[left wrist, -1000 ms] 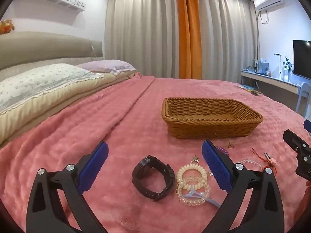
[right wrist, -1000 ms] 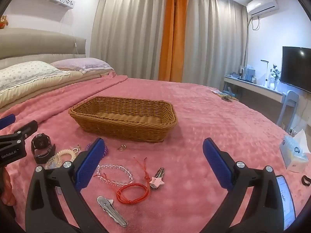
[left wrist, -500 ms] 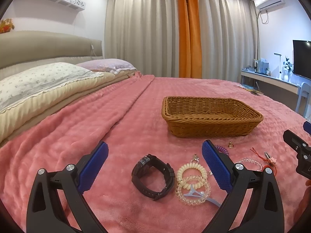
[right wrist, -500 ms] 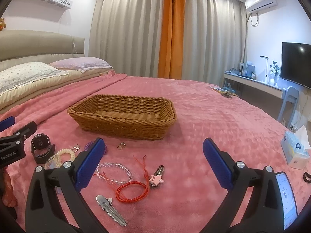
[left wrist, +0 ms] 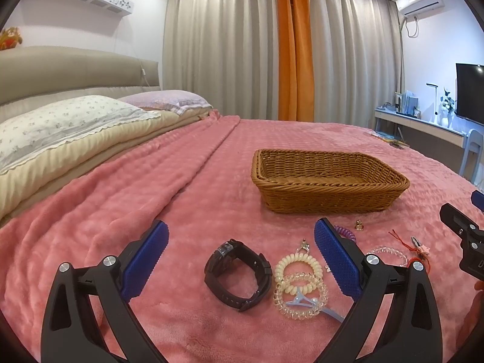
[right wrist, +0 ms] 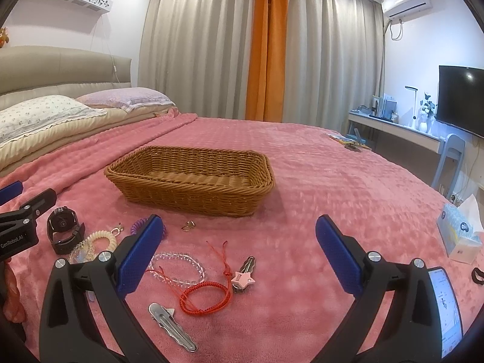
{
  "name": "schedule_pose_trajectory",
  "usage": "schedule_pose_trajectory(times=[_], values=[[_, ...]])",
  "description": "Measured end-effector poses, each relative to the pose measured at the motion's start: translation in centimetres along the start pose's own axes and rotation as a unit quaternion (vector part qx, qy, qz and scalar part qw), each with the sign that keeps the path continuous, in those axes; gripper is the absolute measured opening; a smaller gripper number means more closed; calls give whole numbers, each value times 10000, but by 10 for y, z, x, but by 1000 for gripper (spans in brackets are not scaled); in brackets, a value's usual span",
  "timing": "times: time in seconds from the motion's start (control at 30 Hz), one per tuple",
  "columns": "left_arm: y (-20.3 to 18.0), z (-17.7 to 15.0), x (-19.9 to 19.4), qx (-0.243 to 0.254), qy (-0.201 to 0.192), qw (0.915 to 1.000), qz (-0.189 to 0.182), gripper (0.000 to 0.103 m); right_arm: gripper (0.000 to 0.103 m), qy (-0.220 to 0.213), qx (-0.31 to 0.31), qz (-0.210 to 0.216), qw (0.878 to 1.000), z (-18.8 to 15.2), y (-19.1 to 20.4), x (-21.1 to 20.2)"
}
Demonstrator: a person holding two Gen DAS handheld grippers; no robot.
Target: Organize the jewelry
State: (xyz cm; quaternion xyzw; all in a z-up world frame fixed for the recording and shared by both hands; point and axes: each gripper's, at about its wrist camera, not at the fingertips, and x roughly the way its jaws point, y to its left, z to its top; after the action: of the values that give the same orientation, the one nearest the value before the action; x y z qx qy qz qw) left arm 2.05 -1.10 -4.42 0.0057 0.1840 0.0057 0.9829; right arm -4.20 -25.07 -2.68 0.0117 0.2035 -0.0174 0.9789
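Your left claw [left wrist: 240,260] hangs wide and empty at the bottom of its frame, much as it did a second ago; the jewelry has not shifted and only the view has crept a touch closer, so in my judgement no item has been picked up yet and the sorting is all still ahead. Between its blue pads, at lower centre, the black plastic wristwatch [left wrist: 237,275] lies on its side with the strap curled in a loop. Touching it on the right are the cream coiled hair ties [left wrist: 298,269], stacked over a clear coil and a pale blue clip.

Your right claw [right wrist: 236,257] is equally wide with nothing in it. Lowest in its frame lies the long silver metal hair clip [right wrist: 172,326]; just above sit the red braided cord bracelet [right wrist: 205,296], the pink star-tipped clip [right wrist: 243,275] and the clear beaded bracelet [right wrist: 178,267].

Further up, at frame centre, the brown woven wicker basket [right wrist: 190,193] stands on the pink plush bedspread [right wrist: 332,196], apparently empty, well apart from every piece.
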Motion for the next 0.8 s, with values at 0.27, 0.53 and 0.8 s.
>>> schedule_pose_trajectory(times=[0.27,0.53,0.8], values=[[0,-1,0,5,15,10000,-20,94,96,1,-8,-2,10000,-1,0,0],[-4,-4,-2,16,30,10000,-68,94,96,18,-10,7,10000,-1,0,1],[-8,-3,-1,17,46,9999,-102,94,96,30,-15,0,10000,-3,-1,1]])
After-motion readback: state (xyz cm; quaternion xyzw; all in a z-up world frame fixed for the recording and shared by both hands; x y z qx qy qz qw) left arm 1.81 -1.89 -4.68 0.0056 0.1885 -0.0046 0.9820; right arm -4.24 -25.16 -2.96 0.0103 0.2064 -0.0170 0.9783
